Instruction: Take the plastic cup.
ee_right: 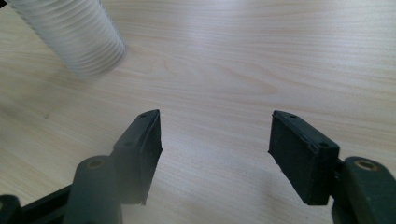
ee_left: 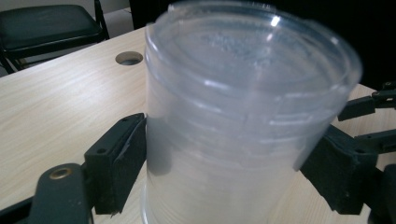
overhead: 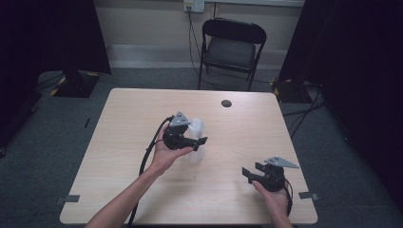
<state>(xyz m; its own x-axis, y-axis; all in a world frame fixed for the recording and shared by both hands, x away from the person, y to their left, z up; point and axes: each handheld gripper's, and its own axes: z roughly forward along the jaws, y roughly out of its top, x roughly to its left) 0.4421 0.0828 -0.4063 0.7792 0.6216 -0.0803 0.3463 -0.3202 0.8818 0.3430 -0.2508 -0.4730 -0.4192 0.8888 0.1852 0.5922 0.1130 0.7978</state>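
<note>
A black folding chair [overhead: 231, 47] stands beyond the wooden table [overhead: 123, 123]. What looks like a wall socket [overhead: 194, 5] sits above it.

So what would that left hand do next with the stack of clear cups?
Probably close the fingers a little: the left gripper straddles the stack of clear cups, but whether both pads press on it is unclear. The right gripper waits open over the table.

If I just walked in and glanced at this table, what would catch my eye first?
Probably the stack of clear plastic cups near the middle of the wooden table, sitting between the black jaws of the left gripper. Next, the right gripper near the table's front right, its jaws open over bare wood. Beyond the table stands a black folding chair.
</note>
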